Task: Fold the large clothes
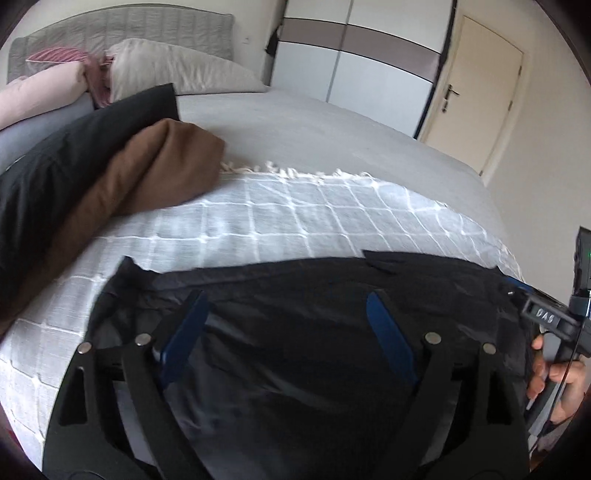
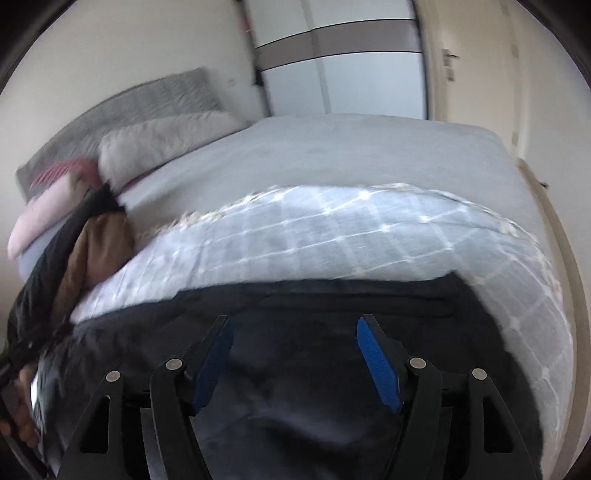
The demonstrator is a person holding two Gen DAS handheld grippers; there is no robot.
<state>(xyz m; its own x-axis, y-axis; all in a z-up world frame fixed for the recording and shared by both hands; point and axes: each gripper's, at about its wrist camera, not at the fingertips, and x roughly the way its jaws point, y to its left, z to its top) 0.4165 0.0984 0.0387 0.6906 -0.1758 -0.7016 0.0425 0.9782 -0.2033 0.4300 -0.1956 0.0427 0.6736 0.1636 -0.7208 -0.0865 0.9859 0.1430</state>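
Note:
A large black garment (image 1: 295,332) lies spread at the near edge of the bed on a white-checked grey blanket (image 1: 277,218). My left gripper (image 1: 286,299) is open, its blue pads wide apart just above the garment. My right gripper (image 2: 293,321) is open too, over the same black garment (image 2: 295,387) near its far hem. The right gripper's body and the hand holding it show at the right edge of the left wrist view (image 1: 546,321). Neither gripper holds any cloth.
A brown folded garment (image 1: 147,173) and a black one (image 1: 74,147) lie stacked at the left of the bed. Pillows (image 1: 177,70) and a grey headboard (image 1: 122,33) are at the far end. A wardrobe (image 1: 351,55) and a door (image 1: 480,92) stand behind.

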